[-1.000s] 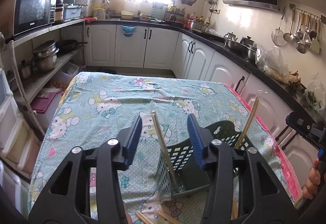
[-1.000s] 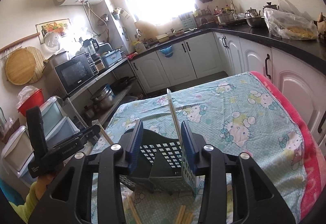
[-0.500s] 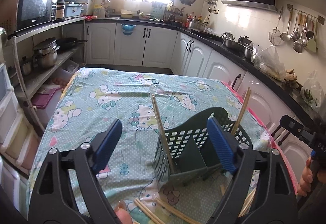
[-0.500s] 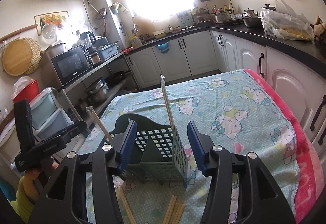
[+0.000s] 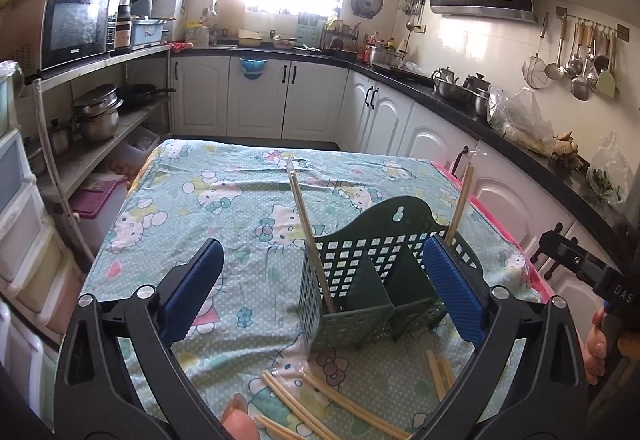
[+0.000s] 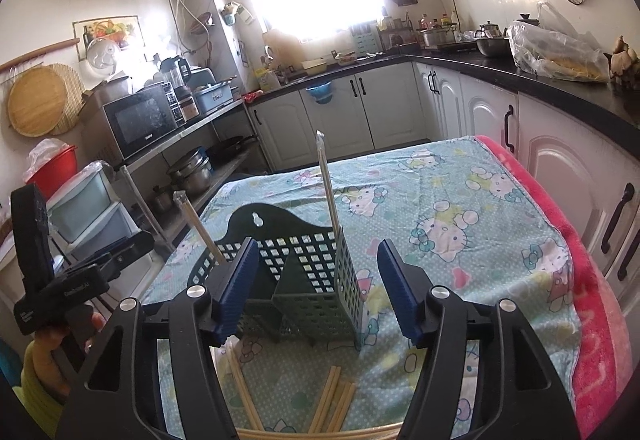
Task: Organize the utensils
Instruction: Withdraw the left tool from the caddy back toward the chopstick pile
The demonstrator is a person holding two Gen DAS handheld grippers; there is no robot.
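Green slotted utensil holder (image 5: 360, 280) stands on cartoon tablecloth (image 5: 224, 199). Both grippers just opening, jaws apart, empty: left gripper (image 5: 320, 292), right gripper (image 6: 316, 284). Two chopsticks (image 6: 328, 183) already stand inside. Loose chopsticks (image 5: 296, 406) remain before holder; task seems partly done.

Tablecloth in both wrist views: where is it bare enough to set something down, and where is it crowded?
Bare: the tablecloth beyond and left of the green utensil caddy, out to the far edge, and the stretch between caddy and pink towel edge. Crowded: the near strip in front of the caddy, strewn with loose chopsticks.
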